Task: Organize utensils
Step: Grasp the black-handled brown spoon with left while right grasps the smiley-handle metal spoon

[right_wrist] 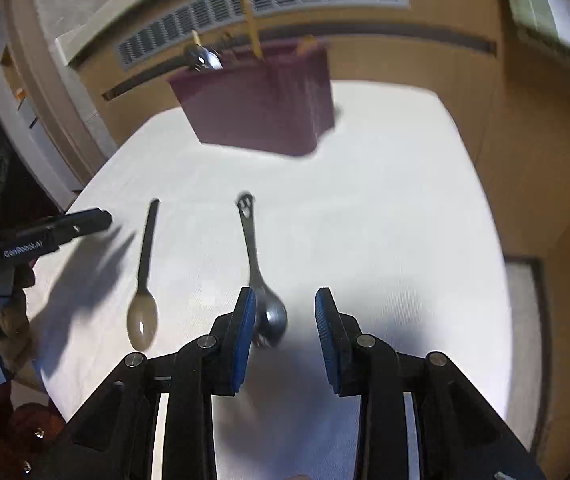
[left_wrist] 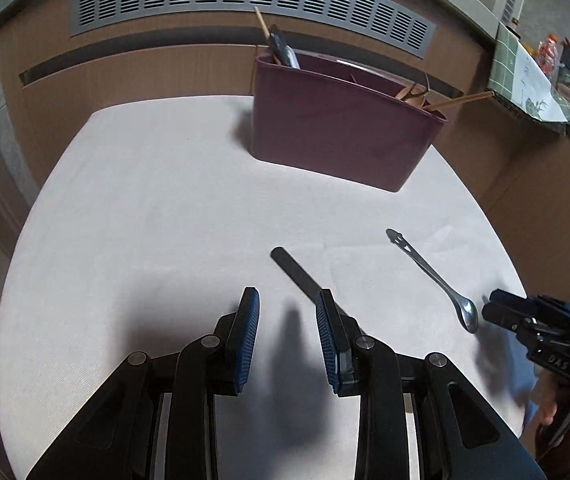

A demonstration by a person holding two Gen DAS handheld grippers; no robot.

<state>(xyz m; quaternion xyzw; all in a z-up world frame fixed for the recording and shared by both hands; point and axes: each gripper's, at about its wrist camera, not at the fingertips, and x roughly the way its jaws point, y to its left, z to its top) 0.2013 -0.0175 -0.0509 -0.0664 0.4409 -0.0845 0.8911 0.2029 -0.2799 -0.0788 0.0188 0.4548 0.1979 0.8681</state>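
Both tools were spread: the left tool (left_wrist: 287, 304) hovered over the black-handled spoon (right_wrist: 144, 280), the right tool (right_wrist: 285, 304) over the steel spoon's (left_wrist: 441, 280) bowl. Both spoons lay side by side on the white bench (left_wrist: 145, 208), well short of the maroon utensil holder (left_wrist: 337, 128).

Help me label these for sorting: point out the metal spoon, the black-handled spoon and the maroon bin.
metal spoon (right_wrist: 251, 240), right wrist view, on its handle.
black-handled spoon (right_wrist: 146, 248), right wrist view, on its black handle.
maroon bin (left_wrist: 337, 128), left wrist view, on its front wall.
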